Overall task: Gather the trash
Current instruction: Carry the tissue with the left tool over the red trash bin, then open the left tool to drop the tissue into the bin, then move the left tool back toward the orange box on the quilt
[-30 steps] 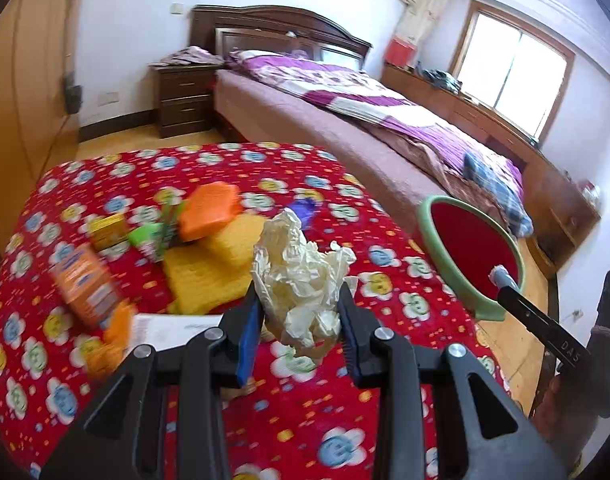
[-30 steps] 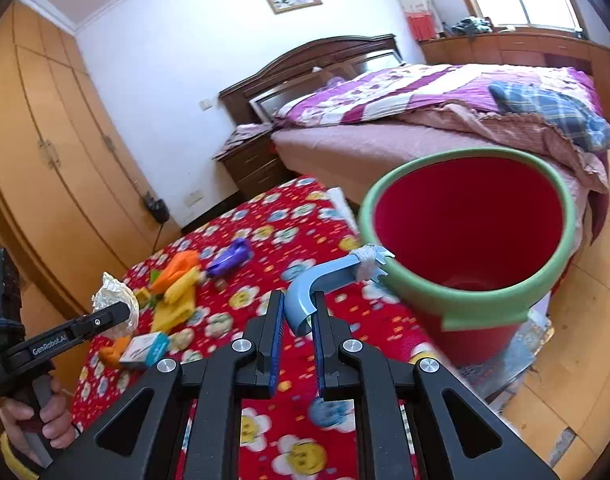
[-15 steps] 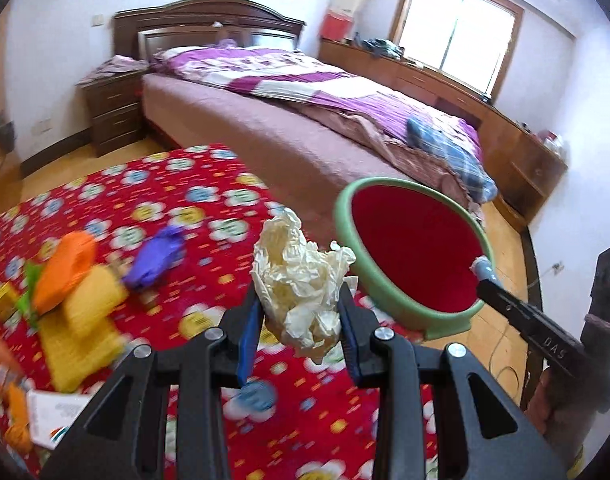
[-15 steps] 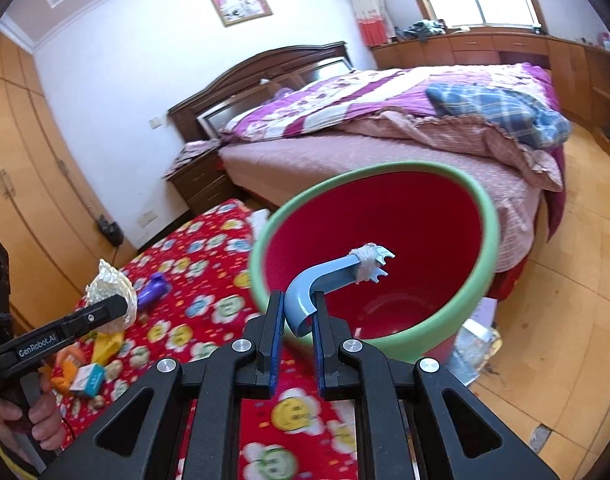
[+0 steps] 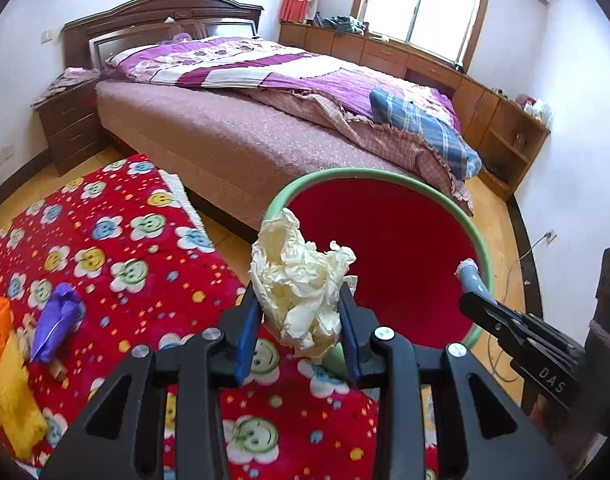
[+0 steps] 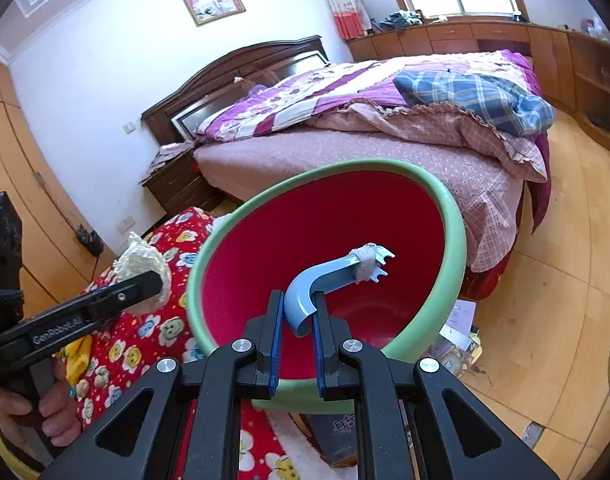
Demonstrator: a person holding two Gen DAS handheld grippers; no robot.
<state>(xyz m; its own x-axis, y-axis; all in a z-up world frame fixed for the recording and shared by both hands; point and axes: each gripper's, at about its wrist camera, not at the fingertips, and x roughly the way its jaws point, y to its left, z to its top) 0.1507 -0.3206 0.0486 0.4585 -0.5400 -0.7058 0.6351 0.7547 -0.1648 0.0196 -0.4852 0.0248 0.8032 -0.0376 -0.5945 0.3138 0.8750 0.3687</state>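
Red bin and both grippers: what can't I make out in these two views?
- Bottom of the red bin: right wrist view, covered by the right gripper and its blue curved piece.
- Lower part of the crumpled paper: left wrist view, between the left gripper fingers.
- Orange and yellow items: left wrist view, blurred and cut off by the frame's left edge.
- Litter on the floor: right wrist view, partly behind the bin, too small.
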